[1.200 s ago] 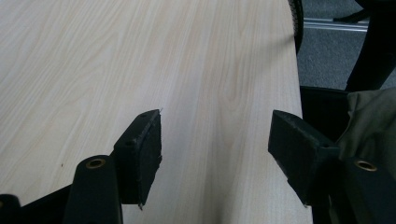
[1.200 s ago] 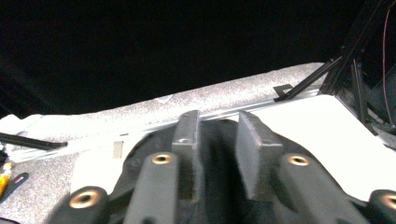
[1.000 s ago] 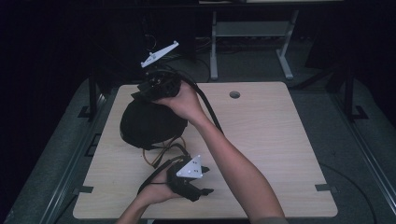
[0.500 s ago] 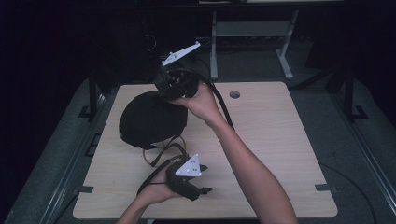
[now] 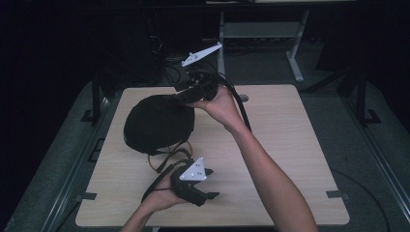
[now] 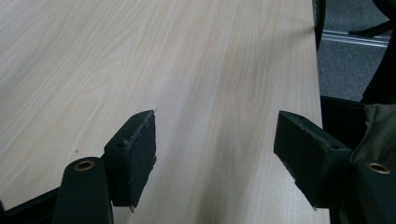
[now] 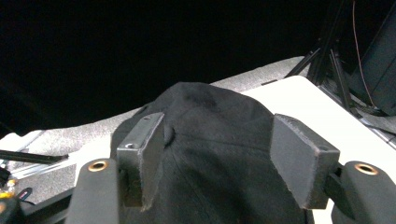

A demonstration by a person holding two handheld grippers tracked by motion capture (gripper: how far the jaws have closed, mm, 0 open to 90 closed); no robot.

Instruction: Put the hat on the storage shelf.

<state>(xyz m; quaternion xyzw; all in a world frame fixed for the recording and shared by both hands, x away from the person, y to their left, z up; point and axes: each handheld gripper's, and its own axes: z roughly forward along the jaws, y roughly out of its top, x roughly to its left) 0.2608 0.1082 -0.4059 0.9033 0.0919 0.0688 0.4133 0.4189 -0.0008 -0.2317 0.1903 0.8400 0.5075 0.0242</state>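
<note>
1. A light wooden table point(image 5: 285, 145) stands in a dark room. A black cap point(image 5: 157, 123) lies on its left half, toward the far side.

2. The right hand point(image 5: 220, 104) holds the right gripper point(image 5: 186, 96) raised at the far edge of the cap. The grey three-cornered plate point(image 5: 202, 54) on top tilts upward, and the black cable point(image 5: 240, 108) runs back along the forearm.

3. In the right gripper view the right gripper point(image 7: 217, 158) has its jaws spread wide. The crown of the cap point(image 7: 210, 154) sits between and beyond them. The pads point(image 7: 299, 158) close on nothing; I cannot tell whether either pad touches the fabric.

4. The left hand point(image 5: 162, 198) holds the left gripper point(image 5: 205, 195) low over the near part of the table, in front of the cap and apart from it. Its white plate point(image 5: 193, 170) faces up.

5. In the left gripper view the left gripper point(image 6: 215, 154) has its jaws spread wide, with bare wood point(image 6: 187, 70) between them and nothing held.

6. Thin dark and tan cords point(image 5: 167, 157) loop on the table between the cap and the left gripper; what they belong to is unclear.

7. Grey floor point(image 5: 338, 101) surrounds the table. The legs of another table point(image 5: 295, 43) stand behind it.
</note>
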